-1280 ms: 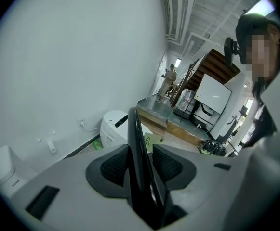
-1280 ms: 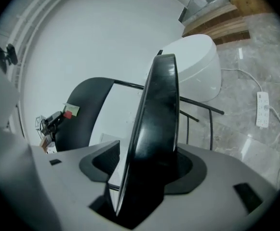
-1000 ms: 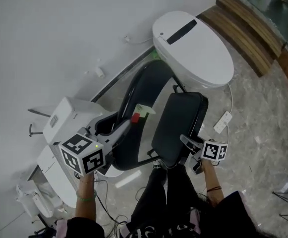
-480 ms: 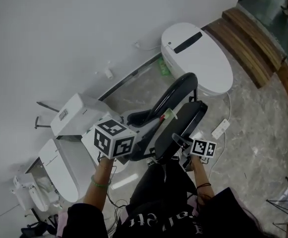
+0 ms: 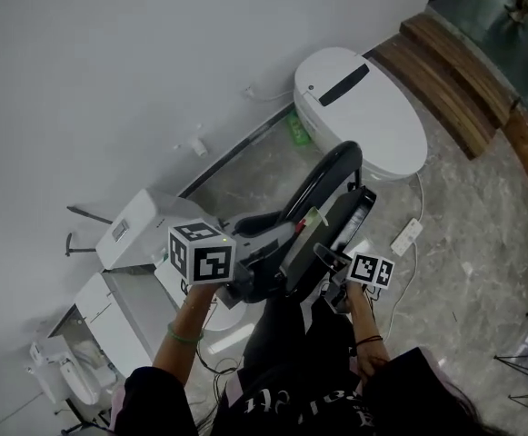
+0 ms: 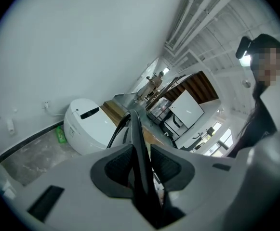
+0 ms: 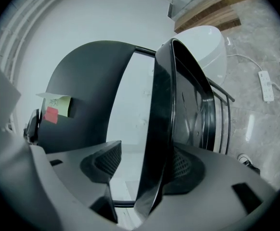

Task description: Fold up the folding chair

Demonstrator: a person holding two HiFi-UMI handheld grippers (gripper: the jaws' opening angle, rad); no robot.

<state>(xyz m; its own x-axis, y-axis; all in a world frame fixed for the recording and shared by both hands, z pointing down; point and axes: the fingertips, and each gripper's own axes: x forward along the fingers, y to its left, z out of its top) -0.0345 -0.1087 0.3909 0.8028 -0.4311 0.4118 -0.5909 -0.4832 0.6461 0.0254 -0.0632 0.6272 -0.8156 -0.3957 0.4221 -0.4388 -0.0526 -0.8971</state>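
Note:
The black folding chair stands near the wall with its curved backrest [image 5: 325,173] upright and its seat [image 5: 332,230] tipped up close against it. A yellow note with a red tag [image 7: 57,107] is stuck on the backrest [image 7: 89,81]. My left gripper [image 5: 256,275] is shut on the backrest's thin side edge [image 6: 136,143]; its jaws have just been closing on it, and that edge fills the left gripper [image 6: 140,170]. My right gripper [image 5: 323,260] is open around the seat's front edge [image 7: 161,105]. The seat leans on the right pad [image 7: 185,165] of the right gripper [image 7: 144,165] and stays clear of the left pad.
A white oval toilet unit [image 5: 363,107] lies just beyond the chair, with wooden steps [image 5: 459,62] behind it. White boxes [image 5: 136,225] sit at the left by the wall. A power strip [image 5: 404,236] and cable lie on the marble floor at the right. A green bottle [image 5: 297,130] stands at the wall's foot.
The seat has swung from nearly flat up toward the backrest and now shows edge-on. Both grippers rose with the chair, and the left one turned.

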